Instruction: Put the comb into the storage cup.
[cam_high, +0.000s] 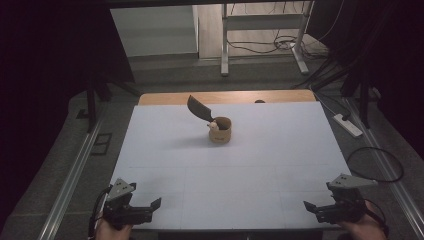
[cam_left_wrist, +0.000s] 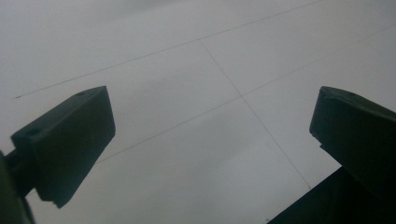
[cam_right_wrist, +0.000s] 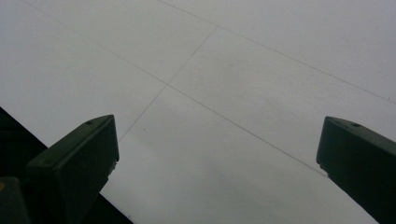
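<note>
Both grippers sit at the bottom of the high view, nearest the camera. Left gripper (cam_high: 157, 203) is at lower left, held by a hand (cam_high: 112, 231) coming in from the bottom edge; grey three-cornered plate on top, jaws pointing toward frame centre. Right gripper (cam_high: 308, 207) is at lower right, w/ its hand (cam_high: 361, 229) under it, jaws pointing back toward the left one, black cable looping off to the right over the floor. The two are well apart, each near a bottom corner of the white flat surface (cam_high: 260, 170).

Left gripper view: left gripper (cam_left_wrist: 212, 126) wide open, two black jaws far apart at the frame's sides, nothing between them but white surface w/ thin seam lines. Right gripper view: right gripper (cam_right_wrist: 217, 149) also wide open, holding nothing, jaws over bare white surface and crossing seams.

Small round tan wooden cup (cam_high: 221, 130) stands upright just above frame centre in the high view, well apart from both grippers. Dark flat spatula-like tool (cam_high: 199, 108) leans out of it toward the upper left, blade end up. Small pale object (cam_high: 213, 126) sits at the cup's left rim; can't tell what it is.

Light wood strip (cam_high: 225, 97) runs along the surface's far edge. White power strip (cam_high: 348, 125) lies on the floor at right.
</note>
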